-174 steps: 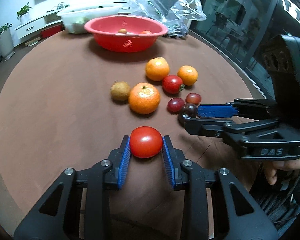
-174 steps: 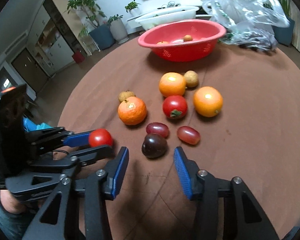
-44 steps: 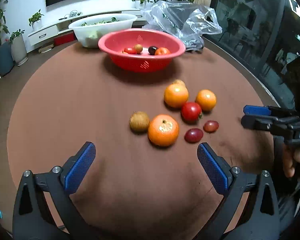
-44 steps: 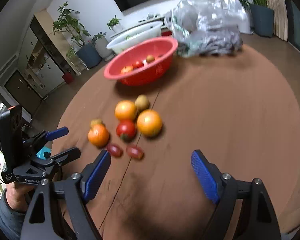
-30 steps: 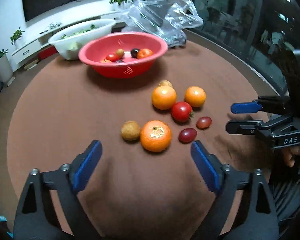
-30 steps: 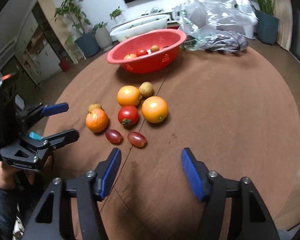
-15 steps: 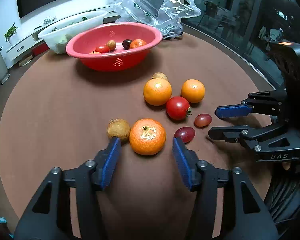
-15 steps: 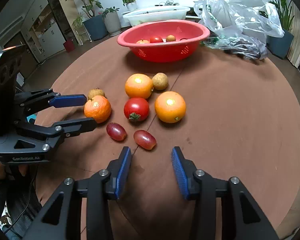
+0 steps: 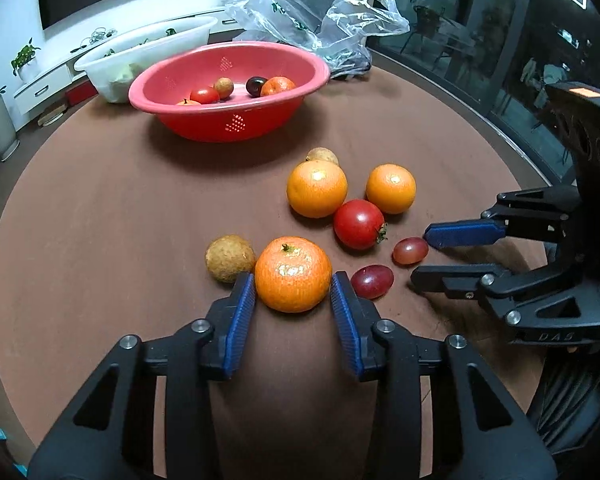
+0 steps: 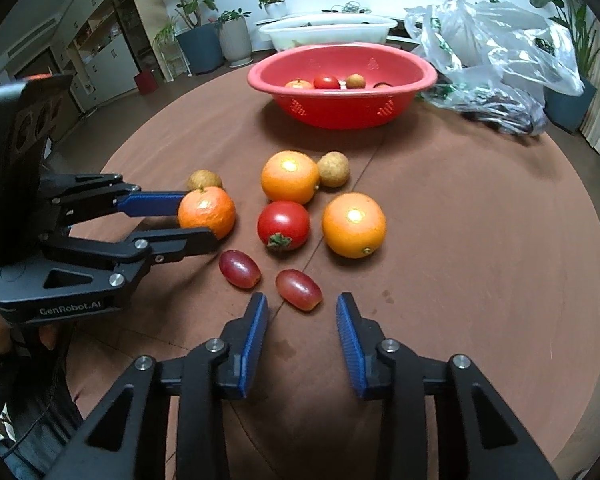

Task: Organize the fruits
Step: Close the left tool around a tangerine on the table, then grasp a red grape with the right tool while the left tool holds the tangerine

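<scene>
On the worktop (image 9: 100, 208) a basin (image 9: 228, 92) stands at the far side with several small fruits in it, a tub (image 9: 140, 56) behind it and a plastic bag (image 9: 320, 12) to its right. Nearer lies a cluster: two oranges (image 9: 317, 189) side by side, a tomato (image 9: 358, 224) just before them, and two grapes (image 10: 299, 284) nearer still. A tangerine (image 9: 293, 274) lies left of the grapes between the closing jaws of the left hand-held gripper (image 9: 293, 308), a longan (image 9: 230, 258) just left of it.

On the table (image 9: 100, 208): three oranges (image 9: 293, 274), two grapes (image 9: 372, 280), two longans (image 9: 230, 258), one tomato (image 9: 358, 224).
</scene>
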Demonstrator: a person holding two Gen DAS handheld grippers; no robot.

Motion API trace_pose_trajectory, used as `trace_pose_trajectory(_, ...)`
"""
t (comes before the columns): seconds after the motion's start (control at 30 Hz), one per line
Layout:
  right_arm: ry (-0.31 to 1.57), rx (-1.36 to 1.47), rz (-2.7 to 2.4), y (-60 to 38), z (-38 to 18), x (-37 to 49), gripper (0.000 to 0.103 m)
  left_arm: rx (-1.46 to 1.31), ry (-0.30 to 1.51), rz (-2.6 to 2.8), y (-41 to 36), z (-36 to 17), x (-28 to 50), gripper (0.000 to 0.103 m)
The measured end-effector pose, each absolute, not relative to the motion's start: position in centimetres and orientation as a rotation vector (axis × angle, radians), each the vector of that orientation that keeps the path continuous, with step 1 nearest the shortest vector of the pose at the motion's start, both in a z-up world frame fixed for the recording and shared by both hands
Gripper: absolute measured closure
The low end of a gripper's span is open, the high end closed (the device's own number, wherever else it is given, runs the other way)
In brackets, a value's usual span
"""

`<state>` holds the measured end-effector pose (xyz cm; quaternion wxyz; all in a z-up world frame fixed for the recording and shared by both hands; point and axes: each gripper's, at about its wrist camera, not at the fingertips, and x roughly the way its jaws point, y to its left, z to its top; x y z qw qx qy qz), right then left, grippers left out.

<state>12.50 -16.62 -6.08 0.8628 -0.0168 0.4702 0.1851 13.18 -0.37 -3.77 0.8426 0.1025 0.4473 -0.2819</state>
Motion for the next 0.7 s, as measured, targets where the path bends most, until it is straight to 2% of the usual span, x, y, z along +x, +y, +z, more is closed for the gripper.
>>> trace_pose_trajectory(0.37,0.984,-0.114,0.399,-15.8,-6.1,13.1,0.071,0.172,0.934,-0.591,0.9,-3.3,12.3,0.066)
trace_pose_trajectory(0.6,0.975,-0.178,0.419,-14.9,-6.1,13.4,0.071,0.149,0.937,-0.592,1.4,-3.3,11.5,0.066)
trace_pose_trajectory(0.7,0.973,-0.195,0.431,-14.8,-6.1,13.4,0.075,0.144,0.937,-0.594,1.5,-3.3,11.2,0.066)
